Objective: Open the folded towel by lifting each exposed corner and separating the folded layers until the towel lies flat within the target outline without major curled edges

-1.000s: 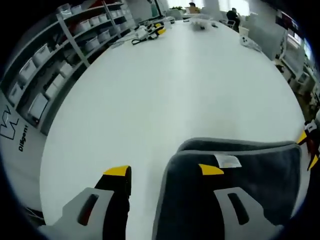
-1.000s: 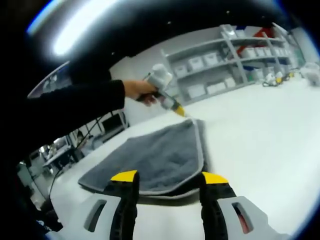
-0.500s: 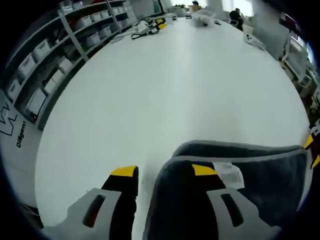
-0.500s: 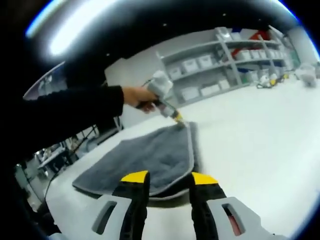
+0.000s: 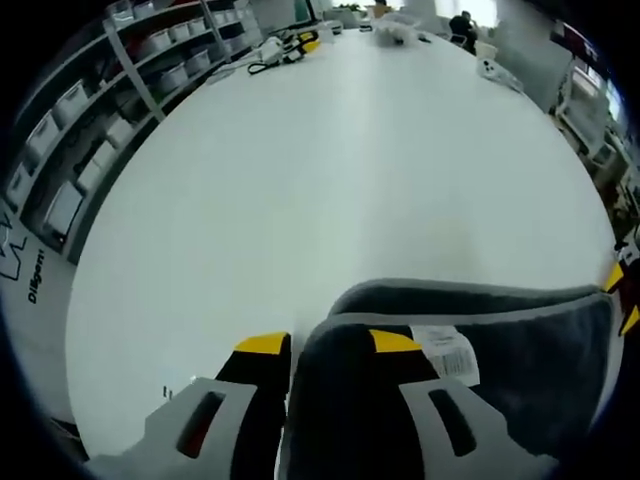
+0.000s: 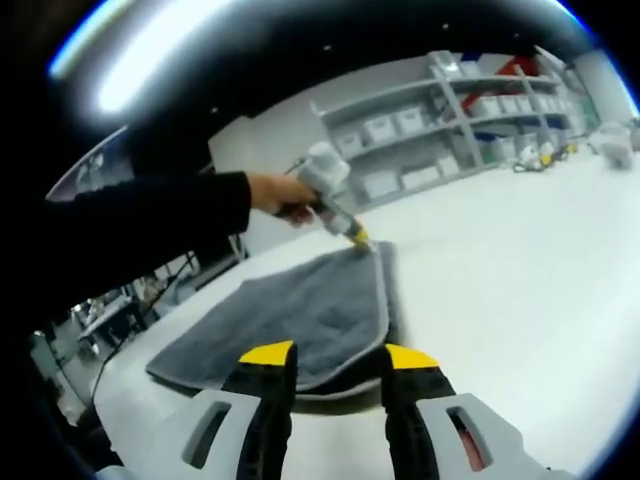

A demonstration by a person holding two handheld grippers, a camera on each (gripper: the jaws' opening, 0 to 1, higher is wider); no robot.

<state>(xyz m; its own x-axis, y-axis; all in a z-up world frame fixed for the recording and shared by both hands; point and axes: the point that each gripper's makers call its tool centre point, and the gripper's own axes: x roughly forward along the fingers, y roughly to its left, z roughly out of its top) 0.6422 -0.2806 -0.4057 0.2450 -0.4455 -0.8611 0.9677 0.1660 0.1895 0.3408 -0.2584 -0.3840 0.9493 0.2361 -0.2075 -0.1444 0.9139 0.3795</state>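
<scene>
You're at the corner-grab step: L gripper nearly shut on the grey towel corner, R gripper pinching the opposite one. Towel's folded on the white table; next, lift both w/ even pull, peel top layer open.

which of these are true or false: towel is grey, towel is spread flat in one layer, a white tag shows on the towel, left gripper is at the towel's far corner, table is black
1. The towel is grey. True.
2. It is spread flat in one layer. False: it is folded, with a second layer edge showing under the top one.
3. A white tag shows on the towel. True.
4. The left gripper is at the towel's far corner, seen from the right gripper view. True.
5. The table is black. False: it is white.
</scene>
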